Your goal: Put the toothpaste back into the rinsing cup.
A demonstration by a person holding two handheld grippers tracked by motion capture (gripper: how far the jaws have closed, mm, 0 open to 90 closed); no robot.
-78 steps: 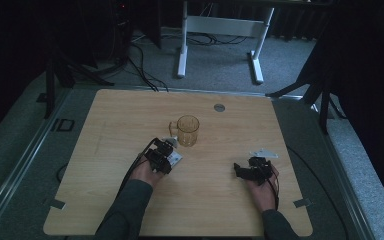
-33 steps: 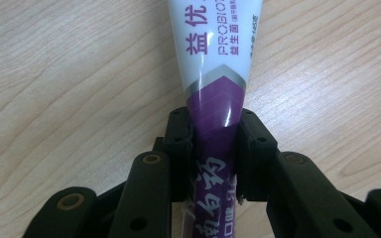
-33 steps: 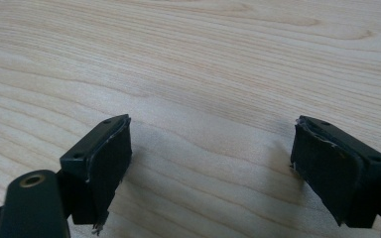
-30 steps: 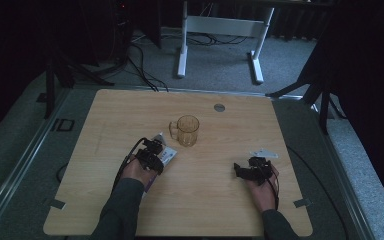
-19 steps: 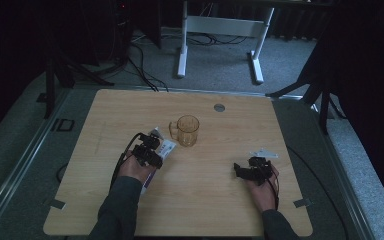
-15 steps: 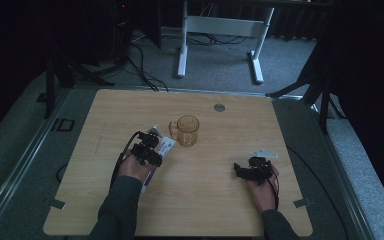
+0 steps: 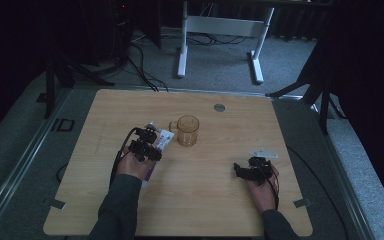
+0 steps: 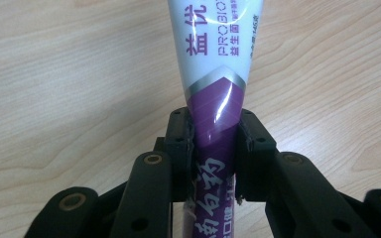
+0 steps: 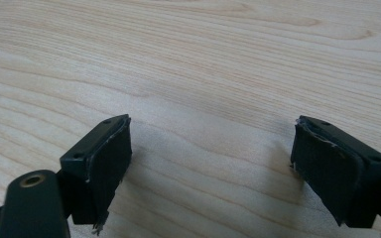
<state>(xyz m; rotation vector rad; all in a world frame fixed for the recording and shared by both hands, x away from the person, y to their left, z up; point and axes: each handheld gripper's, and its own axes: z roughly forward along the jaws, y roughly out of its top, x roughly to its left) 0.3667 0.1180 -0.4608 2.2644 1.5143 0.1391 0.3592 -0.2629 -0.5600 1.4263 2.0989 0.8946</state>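
Note:
A white and purple toothpaste tube [image 8: 214, 64] is pinched at its purple part between the jaws of my left gripper [image 8: 213, 148]. In the high view the left gripper [image 7: 146, 145] sits left of centre on the table, with the tube [image 7: 164, 140] pointing toward an amber glass mug [image 7: 187, 130] just beyond it. My right gripper [image 7: 246, 171] rests at the right front of the table. Its jaws stand wide apart in the right gripper view [image 9: 211, 166], with bare wood between them.
The light wooden table [image 7: 220, 200] has a small round grey disc [image 7: 219, 107] near its far edge. A grey plate [image 7: 263, 152] lies by the right gripper. Cables trail from both grippers. A white desk frame [image 7: 220, 30] stands on the floor beyond.
My left gripper has shifted left and slightly back from the mug's side, carrying the toothpaste tube with it. The right gripper has stayed where it was.

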